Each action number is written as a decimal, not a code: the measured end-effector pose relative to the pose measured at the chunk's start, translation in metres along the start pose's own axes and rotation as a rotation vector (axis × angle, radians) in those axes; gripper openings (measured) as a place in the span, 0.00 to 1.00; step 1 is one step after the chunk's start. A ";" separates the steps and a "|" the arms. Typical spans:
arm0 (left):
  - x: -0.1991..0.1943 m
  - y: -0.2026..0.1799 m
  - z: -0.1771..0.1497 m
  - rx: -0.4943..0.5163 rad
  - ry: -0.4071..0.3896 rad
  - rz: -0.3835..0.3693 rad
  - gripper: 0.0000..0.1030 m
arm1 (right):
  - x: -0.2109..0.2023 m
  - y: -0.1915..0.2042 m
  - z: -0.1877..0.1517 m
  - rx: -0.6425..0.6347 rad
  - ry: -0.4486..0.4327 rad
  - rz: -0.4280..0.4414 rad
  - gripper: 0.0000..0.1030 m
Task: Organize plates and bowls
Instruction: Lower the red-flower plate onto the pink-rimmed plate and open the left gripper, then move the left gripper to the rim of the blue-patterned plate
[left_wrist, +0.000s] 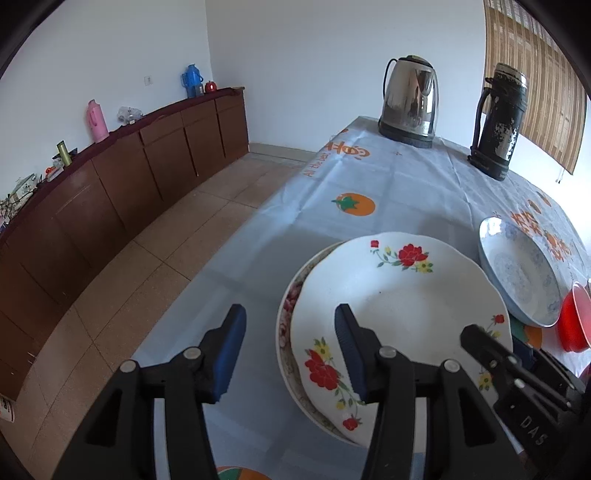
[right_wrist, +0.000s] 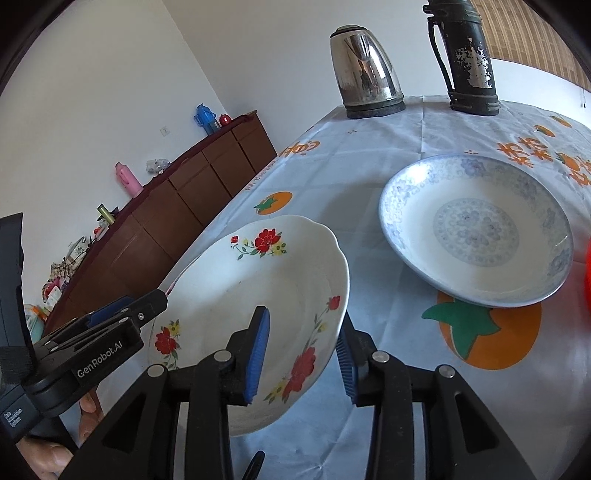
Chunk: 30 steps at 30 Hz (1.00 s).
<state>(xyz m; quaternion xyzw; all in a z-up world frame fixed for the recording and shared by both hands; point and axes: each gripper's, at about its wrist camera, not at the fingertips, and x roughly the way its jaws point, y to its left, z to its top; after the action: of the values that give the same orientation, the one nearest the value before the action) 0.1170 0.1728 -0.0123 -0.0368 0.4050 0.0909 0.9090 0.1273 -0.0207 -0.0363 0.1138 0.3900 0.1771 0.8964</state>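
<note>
Jaws of the right gripper (right_wrist: 303, 354) sit on both sides of the rim of the white flower plate (right_wrist: 258, 295), one blue pad (right_wrist: 258, 347) inside the plate and the other pad under its edge. I cannot tell if they squeeze the rim or only sit close to it. That plate is tilted, with its far side higher. In the left wrist view the right gripper (left_wrist: 484, 343) shows as a black tip at the near right edge of the same plate (left_wrist: 399, 310).

Jaws of the left gripper (left_wrist: 290, 350) stand wide apart and hold nothing. One blue pad (left_wrist: 231, 354) hangs over the bare cloth, and the other hangs over the near left part of the flower plate. In the right wrist view the left gripper (right_wrist: 147, 306) reaches in from the left, close to that plate's left rim.

Under the flower plate lies a second plate (left_wrist: 286, 317) with a dark red flower rim. Only its left edge peeks out.

A blue patterned plate (right_wrist: 476, 232) sits alone on the desk (right_wrist: 369, 173), just to the right of the stack. A red bowl (left_wrist: 574, 321) sits past it at the far right.

At the far end of the desk stand a shiny kettle (left_wrist: 410, 103) and a dark flask (left_wrist: 498, 122). The desk cloth is pale blue with orange fruit pictures. A long brown cabinet (left_wrist: 110, 184) runs along the wall on the left.
</note>
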 end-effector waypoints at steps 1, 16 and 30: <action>-0.001 0.002 0.000 -0.010 0.000 -0.003 0.54 | 0.003 0.004 -0.001 -0.025 0.016 0.002 0.43; -0.027 -0.004 -0.013 0.008 -0.063 -0.045 0.59 | -0.064 -0.022 -0.014 -0.026 -0.225 -0.143 0.46; -0.037 -0.089 -0.041 0.189 -0.023 -0.224 0.59 | -0.127 -0.081 -0.058 0.091 -0.236 -0.212 0.46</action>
<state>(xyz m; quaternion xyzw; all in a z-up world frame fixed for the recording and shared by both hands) 0.0804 0.0751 -0.0127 0.0050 0.3946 -0.0491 0.9175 0.0223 -0.1419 -0.0196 0.1326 0.2996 0.0492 0.9435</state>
